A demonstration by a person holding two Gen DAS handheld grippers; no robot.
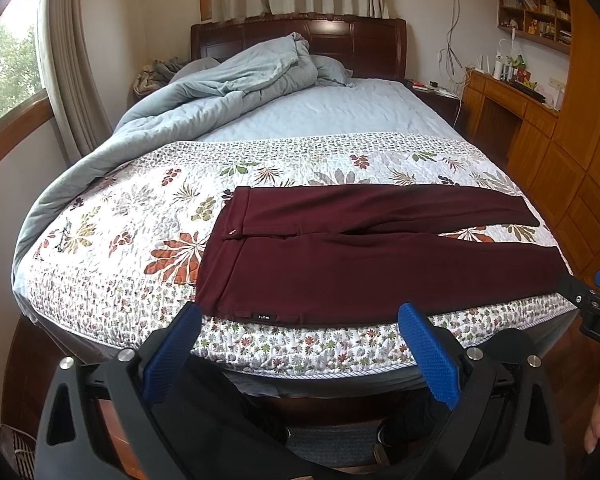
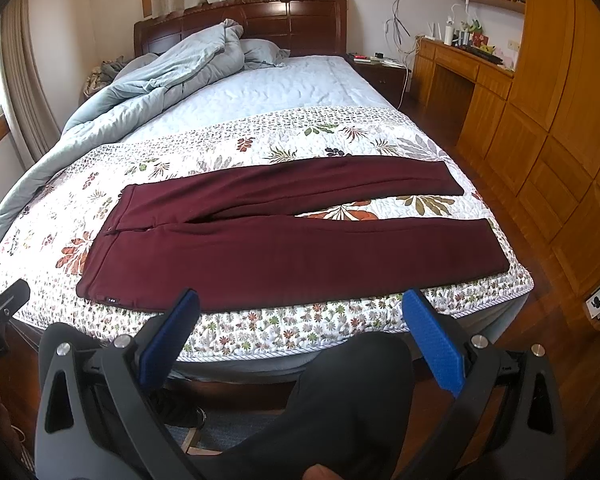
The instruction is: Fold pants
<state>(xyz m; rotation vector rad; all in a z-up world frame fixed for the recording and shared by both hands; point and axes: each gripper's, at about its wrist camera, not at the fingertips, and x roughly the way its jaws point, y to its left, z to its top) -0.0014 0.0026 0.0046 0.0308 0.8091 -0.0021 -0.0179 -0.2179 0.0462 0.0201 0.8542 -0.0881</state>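
While the maroon pants [image 1: 380,264] lie flat and unfolded across the floral quilt [image 1: 112,248] at the foot of the bed, waistband toward frame left and legs slightly parted toward the right, both grippers hang short of the mattress edge; the left gripper [image 1: 300,320] stands wide open, empty; the right gripper [image 2: 300,308] likewise gapes, empty; a rumpled grey-blue duvet [image 1: 204,96] fills the upper left.

The bed [image 1: 380,364] carries a floral quilt [image 1: 112,280], maroon pants [image 1: 380,272] laid flat, and a bunched grey-blue duvet [image 1: 220,88].
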